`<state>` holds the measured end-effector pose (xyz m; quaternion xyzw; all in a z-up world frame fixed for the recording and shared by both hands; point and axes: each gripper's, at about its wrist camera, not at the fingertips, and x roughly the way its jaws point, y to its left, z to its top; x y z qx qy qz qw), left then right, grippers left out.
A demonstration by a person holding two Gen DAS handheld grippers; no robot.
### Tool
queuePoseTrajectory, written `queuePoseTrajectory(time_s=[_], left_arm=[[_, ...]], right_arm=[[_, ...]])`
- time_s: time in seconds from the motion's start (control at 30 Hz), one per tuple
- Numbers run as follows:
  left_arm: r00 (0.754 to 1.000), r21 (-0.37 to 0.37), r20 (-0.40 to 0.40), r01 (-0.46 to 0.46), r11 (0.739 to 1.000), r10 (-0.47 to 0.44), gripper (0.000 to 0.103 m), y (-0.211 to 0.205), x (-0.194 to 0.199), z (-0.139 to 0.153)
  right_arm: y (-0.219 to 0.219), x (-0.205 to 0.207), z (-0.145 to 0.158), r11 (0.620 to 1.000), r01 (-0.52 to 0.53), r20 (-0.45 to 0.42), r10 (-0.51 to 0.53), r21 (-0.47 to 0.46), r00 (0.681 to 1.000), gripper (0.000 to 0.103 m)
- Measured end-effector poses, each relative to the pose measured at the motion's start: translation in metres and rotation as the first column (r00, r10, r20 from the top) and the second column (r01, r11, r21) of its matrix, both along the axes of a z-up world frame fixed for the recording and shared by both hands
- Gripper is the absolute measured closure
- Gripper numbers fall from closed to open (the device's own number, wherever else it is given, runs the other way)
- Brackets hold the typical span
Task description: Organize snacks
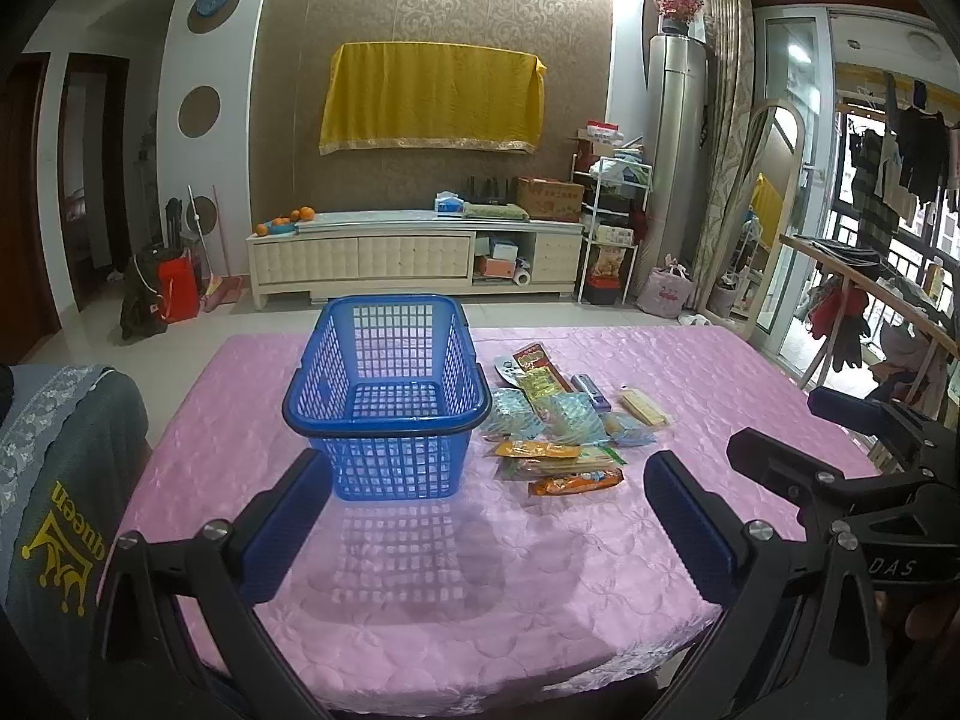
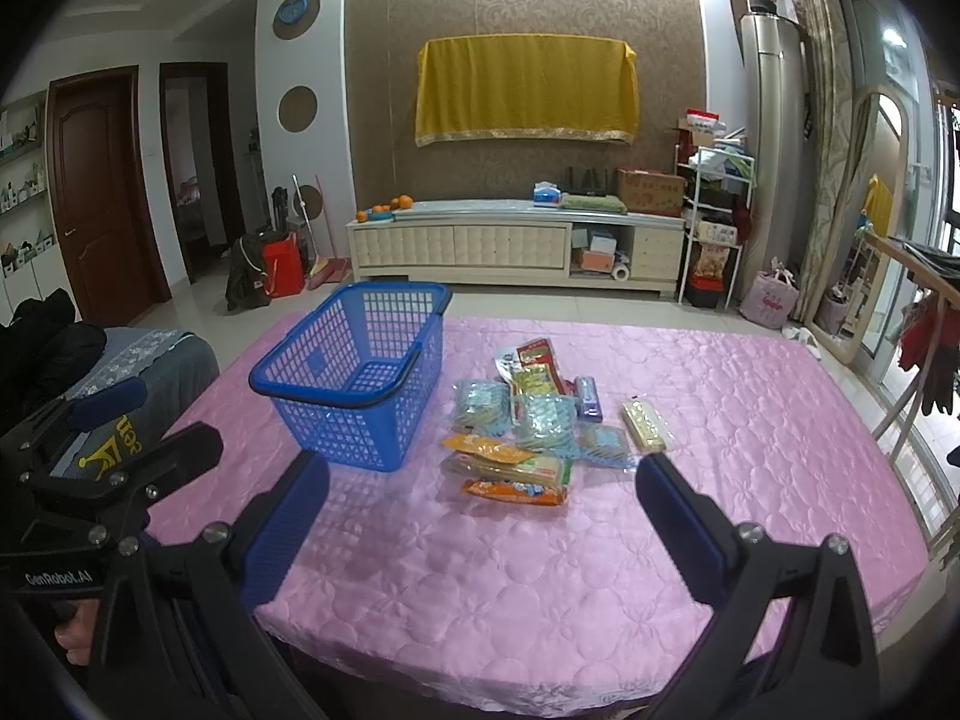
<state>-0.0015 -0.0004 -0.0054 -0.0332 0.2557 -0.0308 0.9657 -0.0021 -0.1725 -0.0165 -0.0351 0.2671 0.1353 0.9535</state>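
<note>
A bench under a quilted pink satin cloth carries a blue plastic lattice basket with a dark fold-down handle, standing upright left of centre and holding nothing. Just beside it on the right lies a loose heap of snack packets — pale blue pouches, a red-and-yellow sachet, orange wrappers and a yellow bar, overlapping so that the lower ones are partly hidden; their print is probably too small to read. The left claw and right claw both hover spread wide, gripping nothing — their bases are cut off by the frame.
</note>
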Motion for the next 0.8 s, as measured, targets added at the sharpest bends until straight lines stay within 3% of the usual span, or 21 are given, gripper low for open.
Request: queuePoseTrajectory(time_s=[0.33,0.67,0.8], left_arm=[[1.0,0.021,-0.001,0.005,1.0,-0.005,0.0,-0.011,0.018,0.012],[0.999,0.087,-0.001,0.05,0.995,-0.05,0.0,-0.045,0.062,0.022],[0.997,0.093,-0.017,0.08,0.992,-0.079,0.0,-0.059,0.083,0.021]], right_arm=[[-0.01,0.01,0.007,1.0,-0.015,0.012,0.015,0.025,1.0,0.0],[-0.037,0.036,0.019,0.999,0.045,0.077,-0.047,0.024,0.996,0.0],[-0.056,0.059,0.019,0.998,0.052,0.03,-0.053,0.036,0.998,0.0]])
